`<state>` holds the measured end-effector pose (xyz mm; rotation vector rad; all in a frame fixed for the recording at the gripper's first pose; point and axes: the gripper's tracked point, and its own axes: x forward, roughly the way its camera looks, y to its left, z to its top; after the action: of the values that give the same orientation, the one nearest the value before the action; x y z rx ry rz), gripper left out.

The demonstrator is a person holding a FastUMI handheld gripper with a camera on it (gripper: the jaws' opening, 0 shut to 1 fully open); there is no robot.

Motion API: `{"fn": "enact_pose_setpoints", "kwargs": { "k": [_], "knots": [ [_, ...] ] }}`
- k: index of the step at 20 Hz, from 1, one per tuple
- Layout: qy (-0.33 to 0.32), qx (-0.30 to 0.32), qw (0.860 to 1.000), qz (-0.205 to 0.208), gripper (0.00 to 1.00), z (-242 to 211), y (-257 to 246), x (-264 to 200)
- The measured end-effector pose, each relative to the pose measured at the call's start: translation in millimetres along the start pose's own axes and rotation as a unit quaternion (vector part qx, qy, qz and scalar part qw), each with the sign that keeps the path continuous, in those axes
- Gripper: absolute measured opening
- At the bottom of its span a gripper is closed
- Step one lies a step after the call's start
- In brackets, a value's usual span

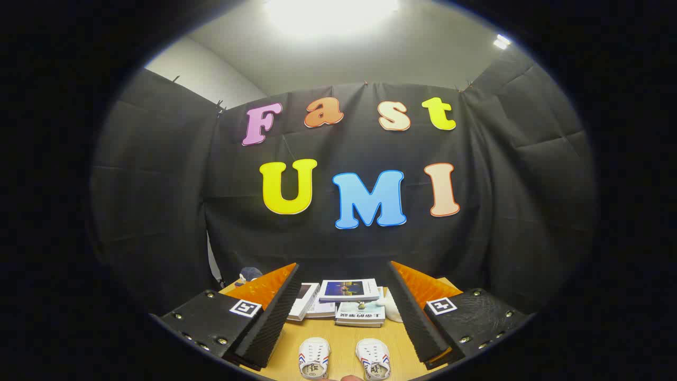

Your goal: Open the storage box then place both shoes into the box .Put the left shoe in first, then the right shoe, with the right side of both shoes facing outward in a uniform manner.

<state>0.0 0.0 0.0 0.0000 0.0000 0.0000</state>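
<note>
The gripper [344,312] hangs with its fingers wide apart, gripping nothing; the two shoes [314,357] [373,359] sit side by side on the wooden table [344,336], near and low between the fingers, long axes running near-to-far; books [349,290] lie farther off.

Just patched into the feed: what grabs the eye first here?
A pair of small white shoes sits side by side on the wooden table, between the fingers of the open tool. Beyond them lies a stack of books against the dark booth wall.
</note>
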Motion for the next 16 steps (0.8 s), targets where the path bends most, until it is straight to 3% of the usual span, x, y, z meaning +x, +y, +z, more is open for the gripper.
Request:
{"fn": "enact_pose_setpoints", "kwargs": {
  "k": [16],
  "knots": [
    [0.006, 0.002, 1.000, -0.013, 0.98, -9, -13, 17]
  ]
}}
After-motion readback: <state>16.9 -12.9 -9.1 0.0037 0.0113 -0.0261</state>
